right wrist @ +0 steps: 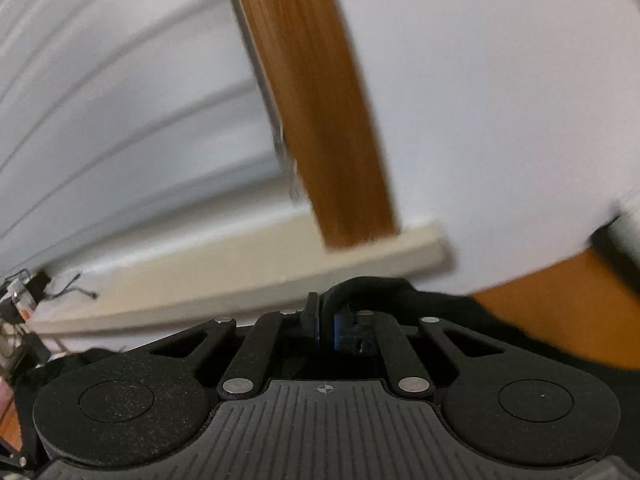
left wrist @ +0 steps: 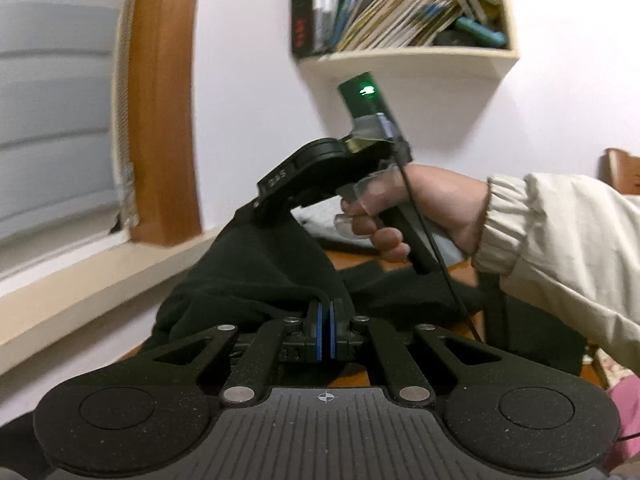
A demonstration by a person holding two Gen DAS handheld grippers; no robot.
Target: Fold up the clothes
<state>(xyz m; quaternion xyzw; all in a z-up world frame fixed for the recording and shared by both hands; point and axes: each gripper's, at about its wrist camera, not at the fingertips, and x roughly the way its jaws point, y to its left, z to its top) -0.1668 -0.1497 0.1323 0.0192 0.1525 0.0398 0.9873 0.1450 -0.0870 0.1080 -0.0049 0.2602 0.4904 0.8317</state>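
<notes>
The left gripper (left wrist: 326, 326) is pinching a fold of the black garment (left wrist: 256, 276), its blue pads pressed together on the cloth right at its tips. The fabric is rising toward one o'clock, where the right gripper (right wrist: 326, 320) is clamping another black fold. The person's hand (left wrist: 420, 208) is squeezing that handle. Behind, a wall shelf (left wrist: 404, 60) is sitting at twelve o'clock.

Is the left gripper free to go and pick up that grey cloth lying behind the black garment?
Probably not yet: the left gripper is shut on the black garment, and the right gripper sits between it and the grey cloth.
</notes>
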